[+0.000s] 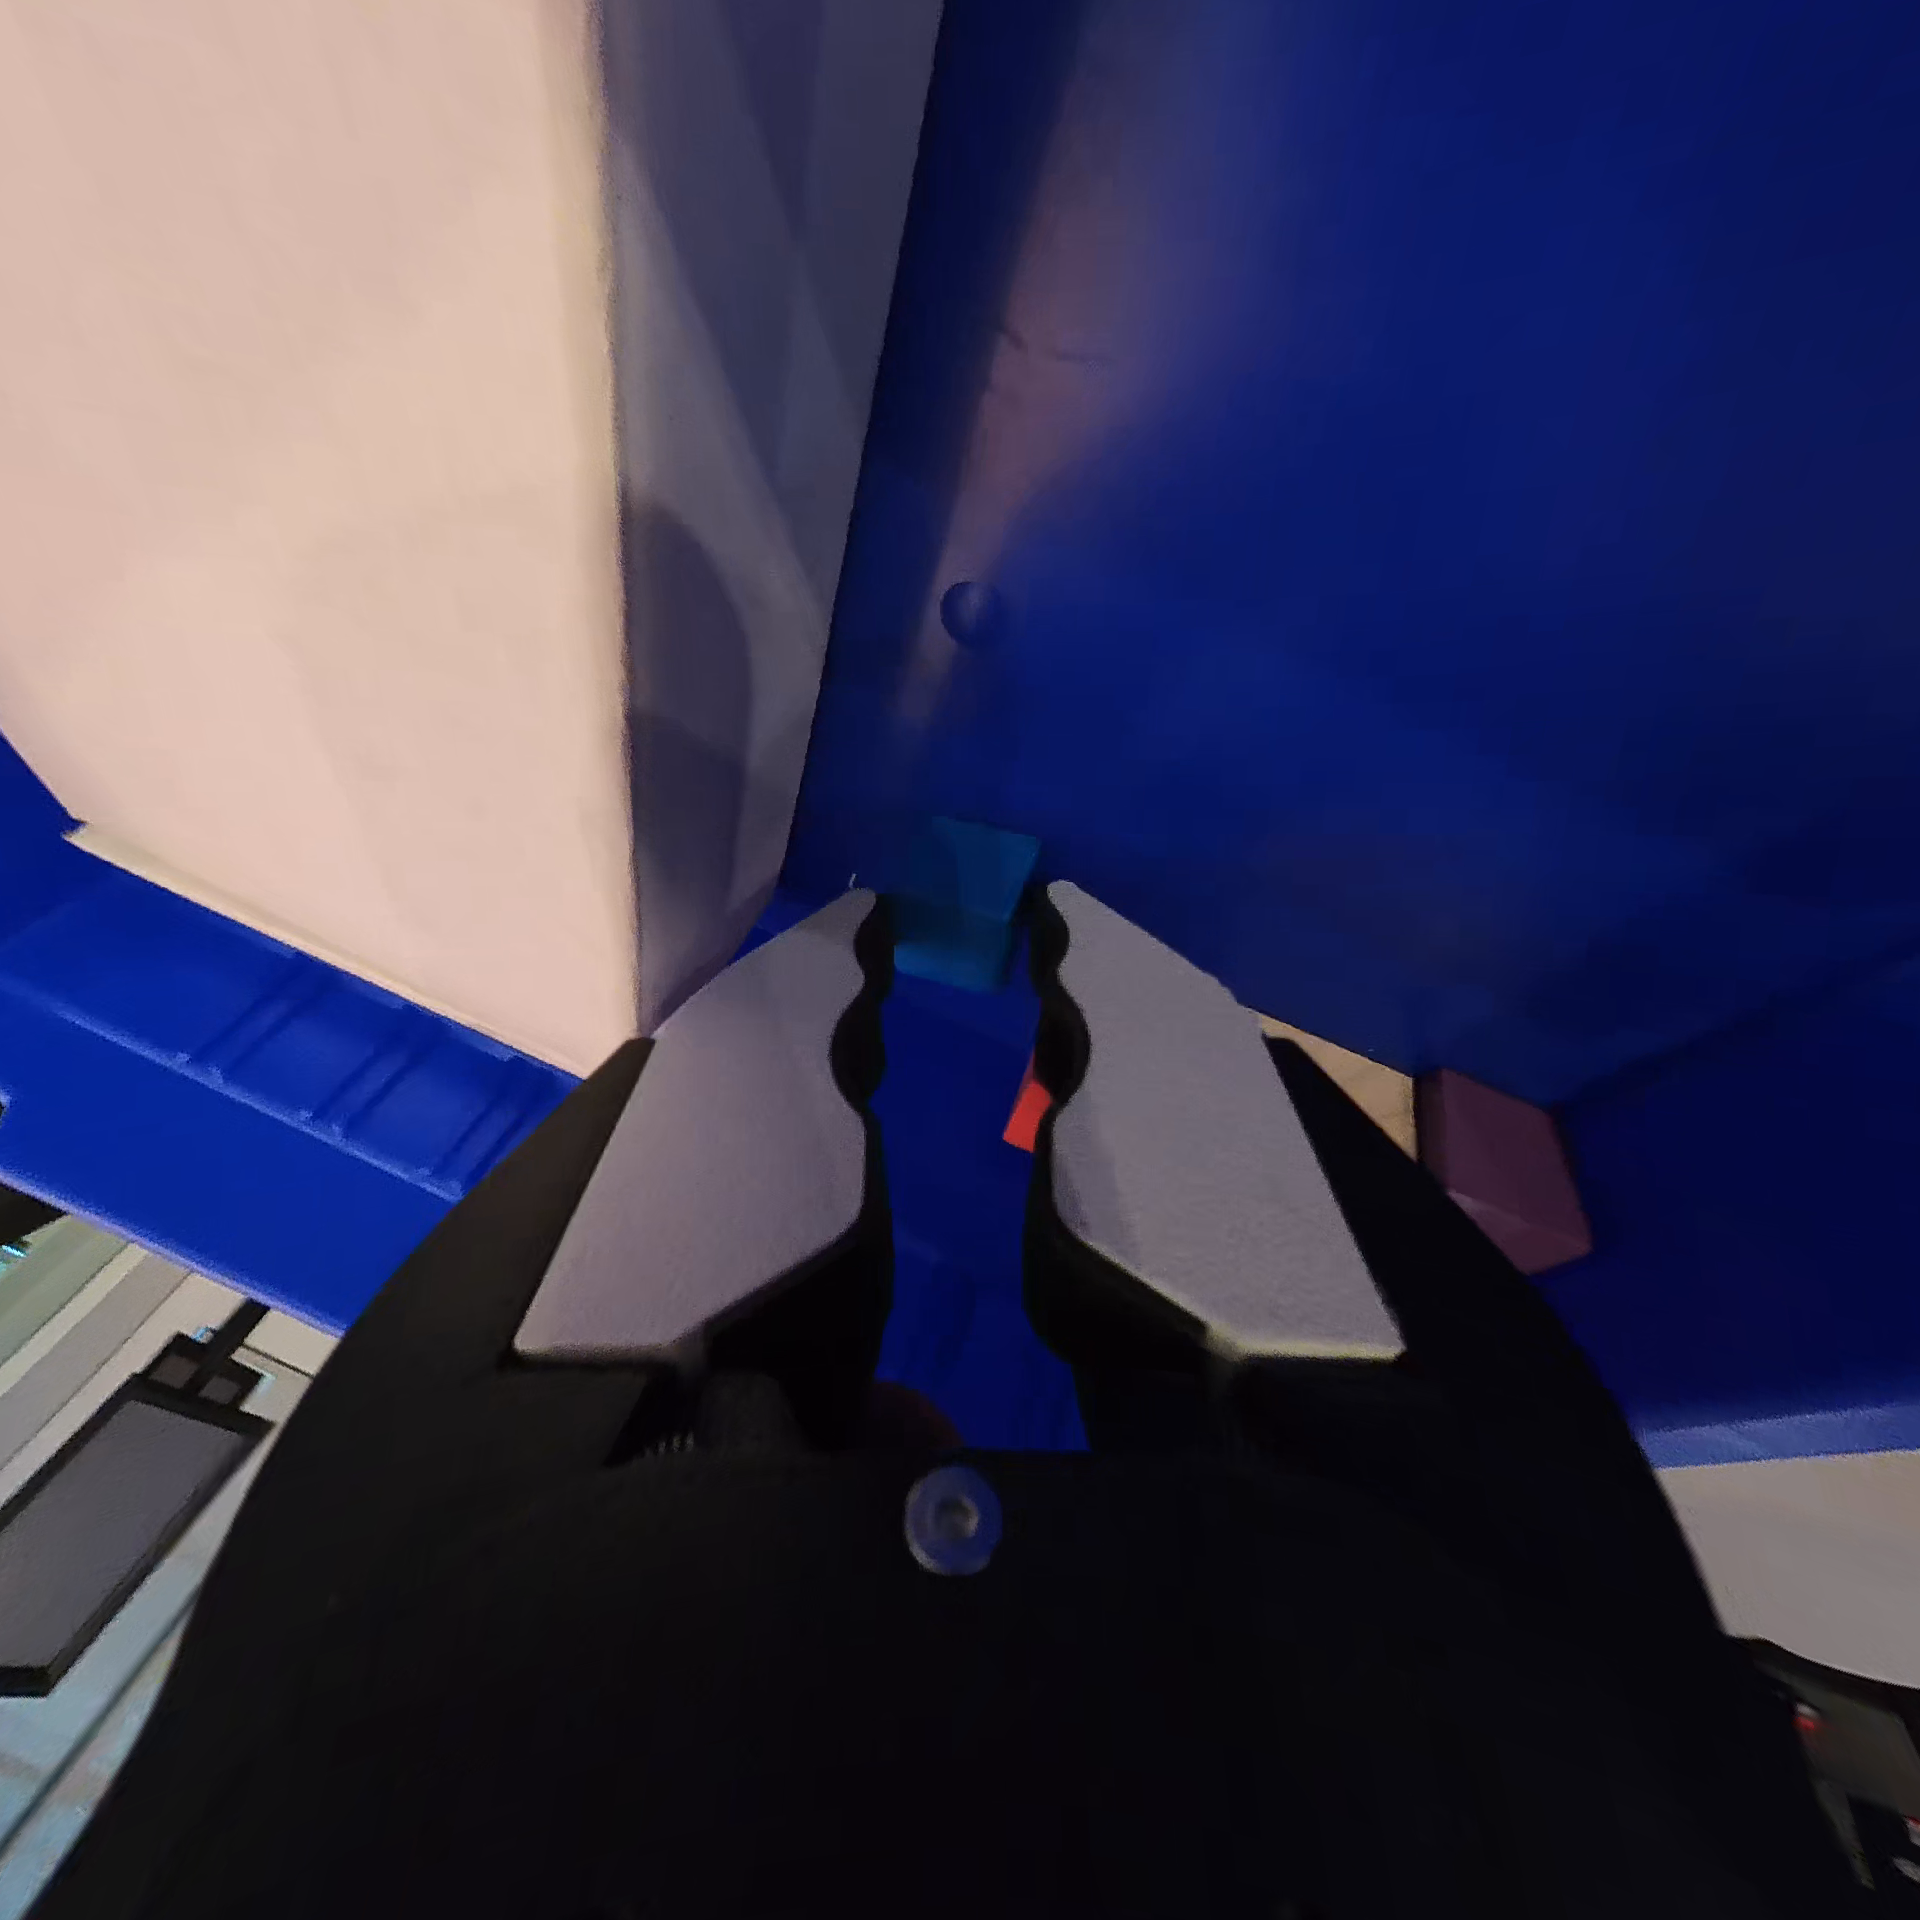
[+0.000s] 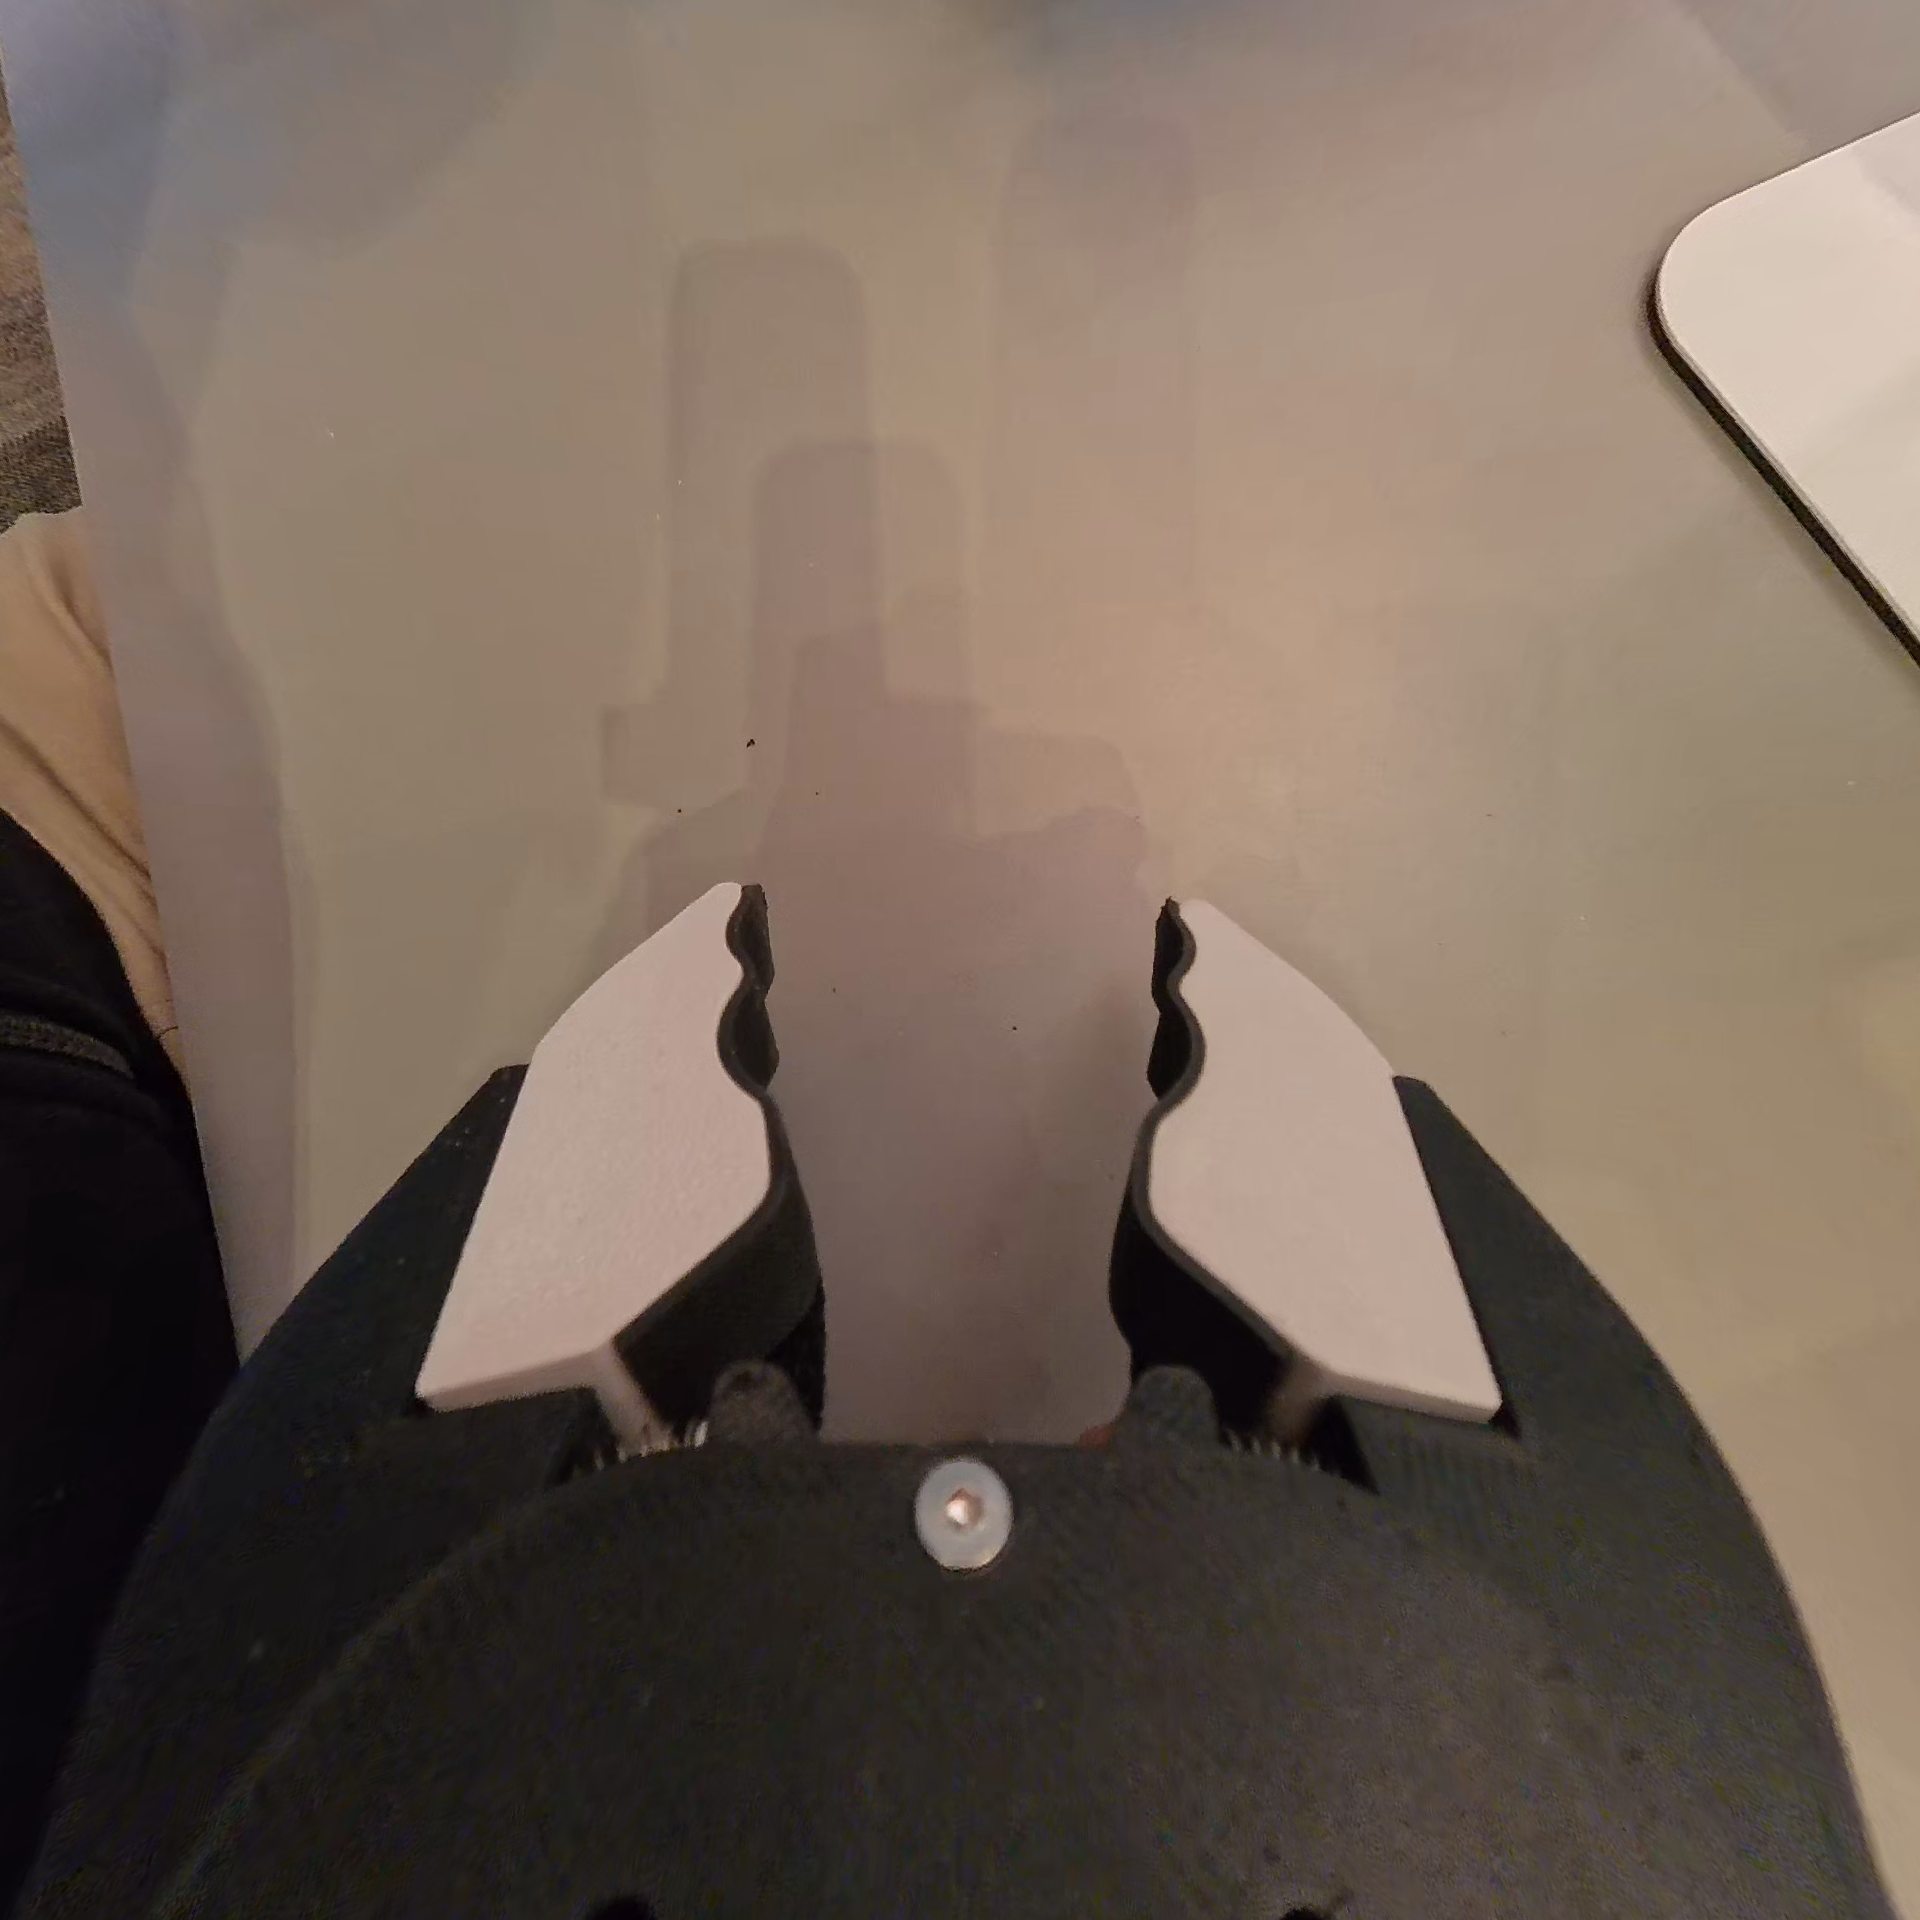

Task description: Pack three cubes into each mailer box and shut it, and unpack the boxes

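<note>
In the left wrist view my left gripper (image 1: 961, 902) reaches into a blue bin (image 1: 1403, 571). Its fingertips sit on either side of a teal-blue cube (image 1: 971, 883), closed to the cube's width. A red cube (image 1: 1027, 1114) shows partly behind the right finger. A purple cube (image 1: 1507, 1174) lies to the right on the bin floor. A white mailer box (image 1: 312, 468) stands close on the left, blurred. In the right wrist view my right gripper (image 2: 961, 904) is open and empty over a bare beige table (image 2: 1039, 468).
The blue bin's ribbed rim (image 1: 260, 1060) runs along the lower left. A dark flat device (image 1: 94, 1527) lies outside the bin at the bottom left. A white board with a rounded corner (image 2: 1829, 343) lies at the right of the table. A dark sleeve (image 2: 73, 1143) is at the left edge. Some 45 cm of space lies between my two pairs of fingers. My left gripper's tips are some 9 cm from the purple cube (image 1: 1507, 1174).
</note>
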{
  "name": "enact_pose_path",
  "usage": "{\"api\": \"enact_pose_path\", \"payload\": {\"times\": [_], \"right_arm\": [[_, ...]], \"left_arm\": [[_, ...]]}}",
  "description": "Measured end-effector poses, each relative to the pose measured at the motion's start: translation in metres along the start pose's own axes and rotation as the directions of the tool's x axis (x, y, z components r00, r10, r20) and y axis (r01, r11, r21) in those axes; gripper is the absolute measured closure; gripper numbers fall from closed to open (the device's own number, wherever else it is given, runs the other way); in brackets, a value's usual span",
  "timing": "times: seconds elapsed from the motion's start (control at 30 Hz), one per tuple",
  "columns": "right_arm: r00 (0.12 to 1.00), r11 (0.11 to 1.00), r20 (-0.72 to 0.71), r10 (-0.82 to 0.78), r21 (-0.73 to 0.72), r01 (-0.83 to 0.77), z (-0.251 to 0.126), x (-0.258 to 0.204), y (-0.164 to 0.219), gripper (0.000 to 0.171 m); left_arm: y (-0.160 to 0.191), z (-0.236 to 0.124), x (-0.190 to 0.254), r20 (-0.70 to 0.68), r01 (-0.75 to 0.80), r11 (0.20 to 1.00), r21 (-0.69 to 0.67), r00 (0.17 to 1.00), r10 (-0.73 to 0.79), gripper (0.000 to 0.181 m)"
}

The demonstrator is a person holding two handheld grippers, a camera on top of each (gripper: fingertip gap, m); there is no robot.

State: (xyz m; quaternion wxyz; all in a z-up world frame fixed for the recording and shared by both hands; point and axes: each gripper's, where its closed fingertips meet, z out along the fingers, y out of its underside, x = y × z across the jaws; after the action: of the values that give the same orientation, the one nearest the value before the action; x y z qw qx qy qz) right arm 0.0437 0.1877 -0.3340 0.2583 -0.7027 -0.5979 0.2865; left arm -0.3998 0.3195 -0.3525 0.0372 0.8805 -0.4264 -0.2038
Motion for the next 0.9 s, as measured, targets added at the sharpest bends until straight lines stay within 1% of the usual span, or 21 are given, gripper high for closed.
{"api": "enact_pose_path", "payload": {"times": [0.07,0.2,0.6,0.73,0.8,0.9], "right_arm": [[1.0,1.0,0.001,0.002,0.0,-0.002,0.0,0.0,0.0,0.101],[1.0,1.0,0.004,0.002,-0.002,-0.002,0.001,0.0,0.001,0.101],[1.0,1.0,0.007,0.004,-0.006,-0.004,0.002,-0.001,0.001,0.101],[1.0,1.0,0.008,0.003,-0.009,-0.003,0.003,-0.001,0.001,0.101],[1.0,1.0,0.009,0.004,-0.009,-0.004,0.003,-0.001,0.001,0.101],[1.0,1.0,0.01,0.003,-0.012,-0.003,0.004,-0.001,0.002,0.101]], "left_arm": [[-0.004,-0.004,-0.005,0.023,-0.008,0.999,0.034,1.0,0.008,0.159],[-0.009,-0.017,-0.009,0.008,0.031,0.992,0.125,0.999,-0.032,0.159],[-0.003,-0.055,-0.008,0.048,0.02,0.955,0.297,0.998,-0.036,0.159],[0.001,-0.066,-0.011,0.084,0.023,0.942,0.335,0.995,-0.054,0.159],[0.003,-0.071,-0.01,0.074,0.034,0.933,0.359,0.995,-0.065,0.159],[0.005,-0.069,-0.004,0.055,0.025,0.938,0.346,0.997,-0.047,0.159]]}}
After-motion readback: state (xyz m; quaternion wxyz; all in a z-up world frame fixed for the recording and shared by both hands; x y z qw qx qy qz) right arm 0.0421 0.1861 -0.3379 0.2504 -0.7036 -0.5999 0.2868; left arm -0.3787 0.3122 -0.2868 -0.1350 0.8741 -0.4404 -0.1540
